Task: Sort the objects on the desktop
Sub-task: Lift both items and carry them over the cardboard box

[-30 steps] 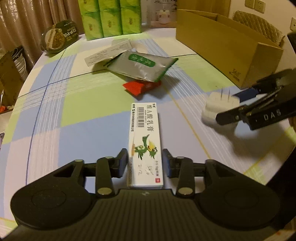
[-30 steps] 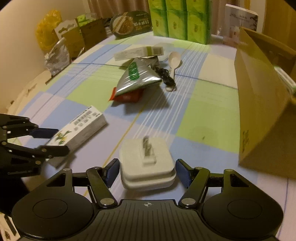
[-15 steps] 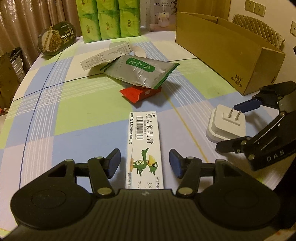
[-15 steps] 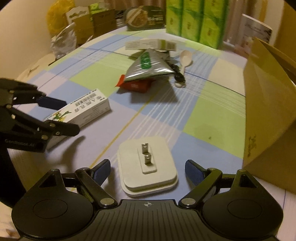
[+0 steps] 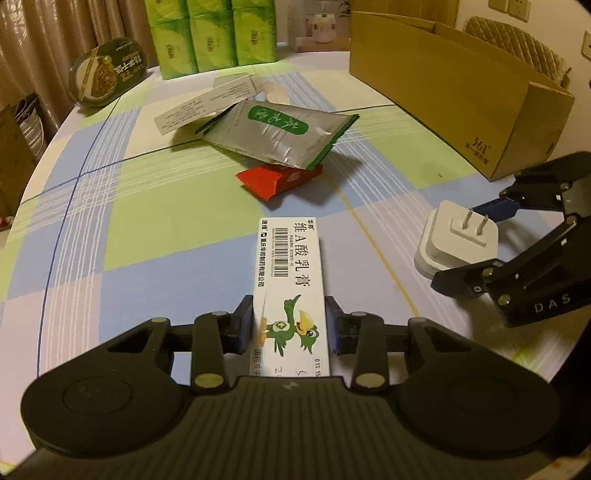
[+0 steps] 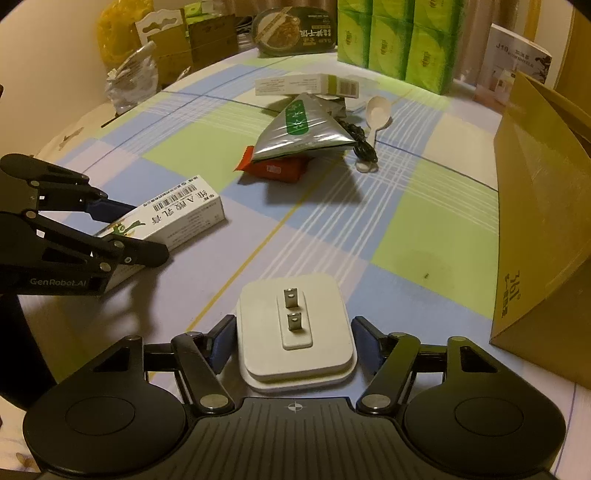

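- The round table [image 5: 155,206] with its blue, green and lilac check cloth carries everything.
- Big brown cardboard box [image 5: 454,92] stands open along the table's right side, seen edge-on in the right wrist view [image 6: 543,236].
- Stack of green tissue packs [image 5: 214,33] stands at the far edge, with a dark oval food tub [image 5: 107,74] to its left.
- Mid-table pile: a silver pouch with a green label [image 5: 277,136] lies tilted on top of a red packet [image 5: 277,181]; a long white carton [image 6: 306,85] sits just behind the pouch.
- A white spoon [image 6: 378,114] and a coiled black cord [image 6: 360,142] lie beside the pouch on its right.
- Left gripper [image 5: 290,328] is closed in narrow on the white ointment box [image 5: 290,280], one pad against each long side near the box's near end; the box lies flat on the cloth, pointing away.
- From the other side the same box [image 6: 177,216] shows between those black fingers [image 6: 110,206].
- Right gripper [image 6: 293,339] straddles the white plug adapter [image 6: 295,332], which rests on the table with its two prongs up; pads sit right at its sides, but whether they actually press it, I cannot tell.
- In the left wrist view that adapter [image 5: 456,240] sits between the right tool's fingers, near the cardboard box's corner.
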A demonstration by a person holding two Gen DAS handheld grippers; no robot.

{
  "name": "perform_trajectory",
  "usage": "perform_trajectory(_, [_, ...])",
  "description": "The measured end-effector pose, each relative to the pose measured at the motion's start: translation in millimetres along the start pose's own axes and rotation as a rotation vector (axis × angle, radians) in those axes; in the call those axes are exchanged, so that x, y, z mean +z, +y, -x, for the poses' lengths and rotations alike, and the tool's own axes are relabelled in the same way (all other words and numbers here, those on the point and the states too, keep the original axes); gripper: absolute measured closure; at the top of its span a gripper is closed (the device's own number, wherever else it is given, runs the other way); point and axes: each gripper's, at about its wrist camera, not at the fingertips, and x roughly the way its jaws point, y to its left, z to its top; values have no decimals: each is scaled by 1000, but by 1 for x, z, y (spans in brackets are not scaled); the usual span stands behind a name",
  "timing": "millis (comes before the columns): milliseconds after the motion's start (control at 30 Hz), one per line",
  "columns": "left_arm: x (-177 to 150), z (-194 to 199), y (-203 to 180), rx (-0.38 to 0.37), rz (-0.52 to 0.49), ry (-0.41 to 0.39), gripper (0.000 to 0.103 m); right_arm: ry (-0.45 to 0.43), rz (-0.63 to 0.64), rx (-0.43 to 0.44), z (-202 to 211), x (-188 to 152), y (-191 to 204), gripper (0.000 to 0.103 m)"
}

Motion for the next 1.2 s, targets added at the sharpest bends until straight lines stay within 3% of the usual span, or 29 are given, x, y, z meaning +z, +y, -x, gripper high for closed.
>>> perform_trajectory(333, [3, 6, 0, -13, 5, -30, 70, -82, -22, -22, 14, 7, 1, 40])
perform_trajectory(1200, [8, 12, -17, -24, -45, -25, 70, -150, -62, -50, 41, 8, -10, 40])
